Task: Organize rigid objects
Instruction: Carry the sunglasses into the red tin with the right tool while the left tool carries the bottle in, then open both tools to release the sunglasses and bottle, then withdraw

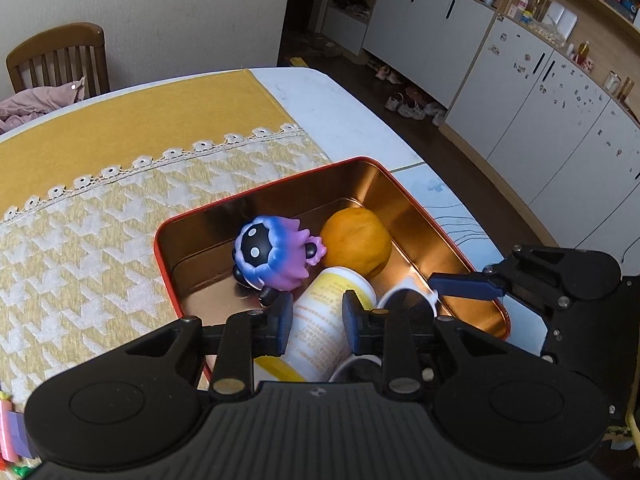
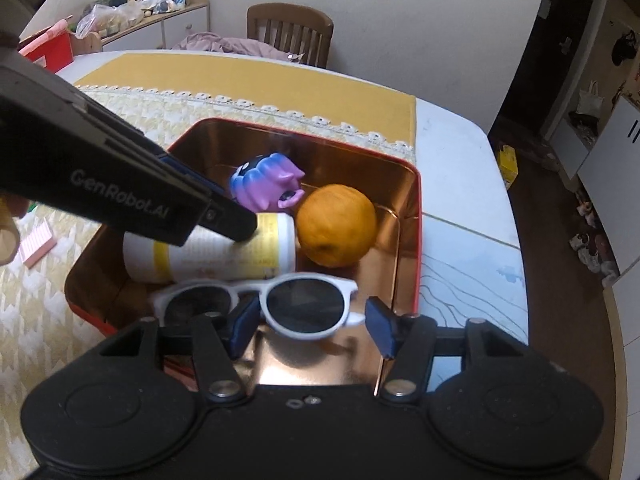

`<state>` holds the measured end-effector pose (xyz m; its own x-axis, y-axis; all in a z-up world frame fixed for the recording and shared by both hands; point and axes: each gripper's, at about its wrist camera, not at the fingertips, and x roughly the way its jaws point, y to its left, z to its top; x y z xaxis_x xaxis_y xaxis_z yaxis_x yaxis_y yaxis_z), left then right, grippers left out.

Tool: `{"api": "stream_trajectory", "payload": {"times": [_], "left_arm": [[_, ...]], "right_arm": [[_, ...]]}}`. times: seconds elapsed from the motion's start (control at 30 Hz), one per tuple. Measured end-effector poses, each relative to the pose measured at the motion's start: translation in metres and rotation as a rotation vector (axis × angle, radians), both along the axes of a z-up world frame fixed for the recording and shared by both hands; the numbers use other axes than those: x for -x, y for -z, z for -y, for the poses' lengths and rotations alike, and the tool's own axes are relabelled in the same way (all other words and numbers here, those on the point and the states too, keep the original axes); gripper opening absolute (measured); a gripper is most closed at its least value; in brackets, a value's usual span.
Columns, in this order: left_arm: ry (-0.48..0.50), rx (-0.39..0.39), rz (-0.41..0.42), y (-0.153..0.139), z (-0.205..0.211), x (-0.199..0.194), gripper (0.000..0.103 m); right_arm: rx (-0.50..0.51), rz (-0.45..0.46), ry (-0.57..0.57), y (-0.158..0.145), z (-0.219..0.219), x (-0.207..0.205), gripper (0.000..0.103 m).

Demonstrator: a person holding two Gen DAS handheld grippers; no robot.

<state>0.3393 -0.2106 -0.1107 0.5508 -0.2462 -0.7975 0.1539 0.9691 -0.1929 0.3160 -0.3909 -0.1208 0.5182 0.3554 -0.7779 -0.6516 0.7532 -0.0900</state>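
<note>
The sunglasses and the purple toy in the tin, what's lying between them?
The white bottle lies on its side between the sunglasses and the purple toy, clearest in the right wrist view.

A white table [image 1: 340, 120] carries a yellow cloth [image 1: 132, 120] with a lace border. Behind it a wooden chair [image 2: 290, 30] stands against a plain cream wall [image 1: 160, 8], and a pink garment [image 2: 232, 45] lies on the chair. The floor [image 1: 452, 152] is dark wood. White cabinets [image 1: 432, 28] with open wooden shelves above them line one side, and several shoes [image 1: 404, 106] lie at their foot. A low shelf [image 2: 160, 12] full of clutter stands near the other wall.
</note>
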Motion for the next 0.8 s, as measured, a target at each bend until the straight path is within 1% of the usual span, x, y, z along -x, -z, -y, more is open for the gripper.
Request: {"api": "stream_trajectory", "payload": {"times": [0.07, 0.13, 0.23, 0.43, 0.57, 0.7, 0.77, 0.8], "left_arm": [[-0.006, 0.004, 0.002, 0.000, -0.001, 0.000, 0.026], [-0.010, 0.008, 0.004, 0.001, -0.002, 0.000, 0.026], [-0.012, 0.014, 0.005, 0.000, -0.004, 0.003, 0.026], [-0.012, 0.020, 0.026, -0.007, -0.007, 0.016, 0.027], [-0.013, 0.012, 0.053, -0.016, -0.009, 0.028, 0.028], [-0.007, 0.004, 0.089, -0.029, -0.011, 0.041, 0.030], [-0.006, 0.007, 0.104, -0.035, -0.014, 0.047, 0.032], [-0.009, 0.006, 0.113, -0.038, -0.015, 0.051, 0.041]], "right_arm": [[-0.004, -0.004, -0.009, -0.002, 0.002, 0.002, 0.063], [-0.011, -0.004, -0.016, -0.006, 0.004, 0.005, 0.070], [-0.032, -0.012, -0.013, -0.010, 0.011, 0.008, 0.070], [-0.111, -0.041, 0.049, -0.021, 0.025, 0.007, 0.069], [-0.167, -0.060, 0.078, -0.029, 0.030, 0.008, 0.069], [-0.221, -0.061, 0.106, -0.038, 0.035, 0.014, 0.069], [-0.243, -0.061, 0.121, -0.044, 0.035, 0.016, 0.070], [-0.250, -0.054, 0.129, -0.047, 0.035, 0.018, 0.070]]}}
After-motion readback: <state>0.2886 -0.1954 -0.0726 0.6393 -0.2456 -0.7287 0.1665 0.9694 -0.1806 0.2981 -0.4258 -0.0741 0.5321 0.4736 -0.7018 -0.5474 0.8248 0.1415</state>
